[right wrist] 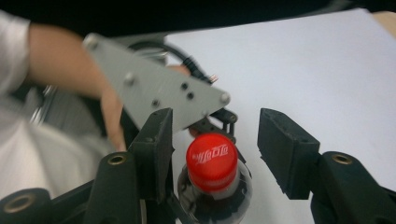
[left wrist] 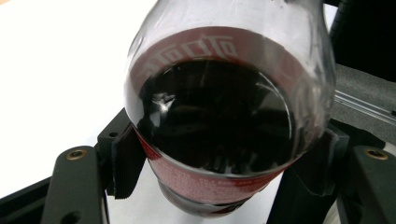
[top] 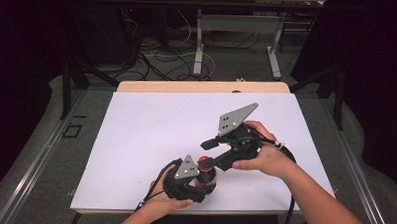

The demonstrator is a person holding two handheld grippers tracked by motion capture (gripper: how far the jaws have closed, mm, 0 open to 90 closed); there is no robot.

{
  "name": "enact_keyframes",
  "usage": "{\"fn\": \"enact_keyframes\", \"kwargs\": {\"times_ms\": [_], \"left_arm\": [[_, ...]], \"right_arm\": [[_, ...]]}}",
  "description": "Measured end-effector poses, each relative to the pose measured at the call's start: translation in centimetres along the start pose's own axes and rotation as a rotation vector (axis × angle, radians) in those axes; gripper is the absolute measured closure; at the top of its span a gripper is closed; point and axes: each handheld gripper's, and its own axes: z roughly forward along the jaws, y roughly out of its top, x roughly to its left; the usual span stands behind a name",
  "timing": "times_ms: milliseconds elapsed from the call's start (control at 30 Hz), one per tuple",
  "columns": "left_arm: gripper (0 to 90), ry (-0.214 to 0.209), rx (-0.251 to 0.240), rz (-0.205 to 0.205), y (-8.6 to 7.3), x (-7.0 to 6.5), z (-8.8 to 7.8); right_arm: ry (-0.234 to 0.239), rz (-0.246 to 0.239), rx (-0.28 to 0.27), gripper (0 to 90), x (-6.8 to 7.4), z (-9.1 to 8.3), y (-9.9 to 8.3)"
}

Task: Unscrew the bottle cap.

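Note:
A small clear cola bottle (left wrist: 219, 116) with dark drink, a red label and a red cap (right wrist: 212, 161) stands near the front edge of the white table top (top: 151, 130). My left gripper (top: 203, 184) is shut on the bottle's body; its black pads (left wrist: 123, 161) press on both sides at the label. My right gripper (right wrist: 219, 149) comes in from the right at cap height (top: 204, 161). Its jaws stand open on either side of the cap, with a gap between each pad (right wrist: 285, 151) and the cap. A hand holds each gripper.
The table's wooden back edge (top: 202, 86) shows beyond the white sheet. Behind it are another table's legs (top: 199, 42) and loose cables (top: 158, 58) on the floor. Dark curtains close off both sides.

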Motion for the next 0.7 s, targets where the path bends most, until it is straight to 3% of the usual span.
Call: {"fn": "enact_keyframes", "kwargs": {"times_ms": [33,67,100,133,167,267,400,467,700], "left_arm": [[29.4,-0.001,0.006,-0.009,0.0,0.0,0.0],[29.4,0.013,-0.001,-0.005,0.0,0.0,0.0],[29.4,0.020,-0.004,-0.007,0.0,0.0,0.1],[29.4,0.024,-0.006,-0.008,0.0,0.0,0.1],[29.4,0.024,-0.005,-0.011,0.0,0.0,0.0],[29.4,0.018,0.003,-0.020,0.0,-0.1,0.1],[29.4,0.024,0.010,-0.012,0.0,0.1,0.0],[29.4,0.026,0.010,-0.015,0.0,0.1,0.0],[29.4,0.032,0.003,-0.027,-0.1,0.2,0.1]], "right_arm": [[-0.051,0.044,-0.008,48.1,0.4,0.0,0.0],[-0.138,0.130,-0.011,49.7,1.3,0.2,0.0],[-0.138,0.130,-0.011,49.7,1.3,0.2,0.0],[-0.135,0.163,-0.018,49.8,1.5,0.2,0.0],[-0.163,0.215,-0.031,51.7,1.8,0.3,-0.1],[-0.244,0.211,-0.027,53.1,2.5,0.7,-0.2],[-0.256,0.202,0.011,53.1,2.9,1.4,-0.4],[-0.293,0.194,0.037,54.7,3.3,2.0,-0.5],[-0.318,0.182,0.052,59.5,3.7,2.2,-0.8]]}}
